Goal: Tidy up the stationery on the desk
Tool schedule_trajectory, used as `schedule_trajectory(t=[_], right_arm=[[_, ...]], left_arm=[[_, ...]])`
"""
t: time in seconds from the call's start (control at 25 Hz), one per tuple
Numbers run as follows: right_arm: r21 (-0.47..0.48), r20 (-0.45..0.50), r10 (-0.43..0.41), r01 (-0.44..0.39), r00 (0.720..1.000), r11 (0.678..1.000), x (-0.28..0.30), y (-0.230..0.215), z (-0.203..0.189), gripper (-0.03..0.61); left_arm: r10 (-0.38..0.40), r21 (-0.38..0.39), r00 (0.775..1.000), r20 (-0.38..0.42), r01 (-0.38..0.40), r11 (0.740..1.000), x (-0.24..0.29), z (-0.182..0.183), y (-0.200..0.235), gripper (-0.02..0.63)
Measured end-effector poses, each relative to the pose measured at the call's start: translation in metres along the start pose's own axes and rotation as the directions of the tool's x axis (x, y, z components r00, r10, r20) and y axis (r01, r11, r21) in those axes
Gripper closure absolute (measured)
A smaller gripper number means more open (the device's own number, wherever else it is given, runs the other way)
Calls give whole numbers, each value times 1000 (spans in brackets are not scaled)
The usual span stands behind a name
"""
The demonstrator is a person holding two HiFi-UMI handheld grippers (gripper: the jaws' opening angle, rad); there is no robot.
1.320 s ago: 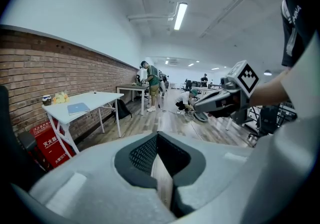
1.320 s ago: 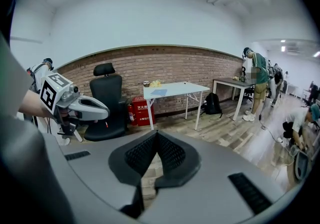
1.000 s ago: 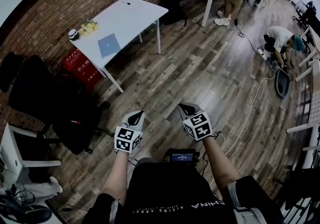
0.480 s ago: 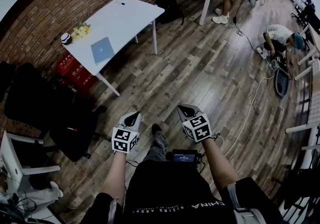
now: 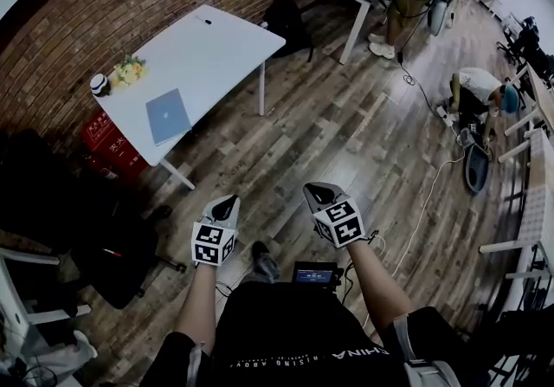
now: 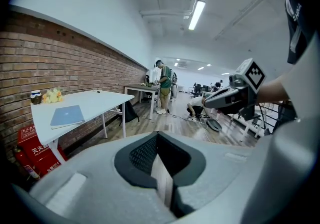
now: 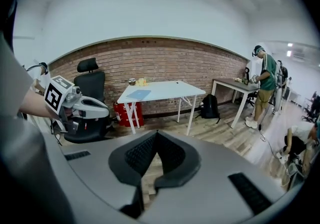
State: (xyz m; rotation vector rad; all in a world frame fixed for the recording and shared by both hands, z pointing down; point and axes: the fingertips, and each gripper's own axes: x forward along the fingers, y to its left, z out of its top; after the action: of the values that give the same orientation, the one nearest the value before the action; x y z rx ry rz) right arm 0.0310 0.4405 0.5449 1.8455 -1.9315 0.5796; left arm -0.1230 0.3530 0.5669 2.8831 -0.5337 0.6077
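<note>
Head view: left gripper (image 5: pixel 228 201) & right gripper (image 5: pixel 315 192) closed, empty; desk (image 5: pixel 212 43) w/ blue notebook (image 5: pixel 168 116) well apart, upper-left.

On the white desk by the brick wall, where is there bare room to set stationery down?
The white desk is bare across its middle, between the blue notebook and the small dark item near the far end. The near end is crowded: the cup and yellow flowers sit at its corner, the notebook nearby.

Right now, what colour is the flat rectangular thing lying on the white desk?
Light blue. The flat rectangular thing shows best in the head view.
</note>
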Motion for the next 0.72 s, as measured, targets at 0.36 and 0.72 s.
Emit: schedule_trajectory(t=[0.36, 0.72], right_arm=[[-14, -14, -3, 3, 1000, 1000, 56, -26, 45, 569], [4, -23, 14, -14, 1000, 1000, 91, -39, 53, 571]], left_arm=[[-8, -38, 1000, -3, 8, 999, 39, 15, 56, 607], [-14, -41, 1000, -25, 13, 999, 65, 16, 79, 607]])
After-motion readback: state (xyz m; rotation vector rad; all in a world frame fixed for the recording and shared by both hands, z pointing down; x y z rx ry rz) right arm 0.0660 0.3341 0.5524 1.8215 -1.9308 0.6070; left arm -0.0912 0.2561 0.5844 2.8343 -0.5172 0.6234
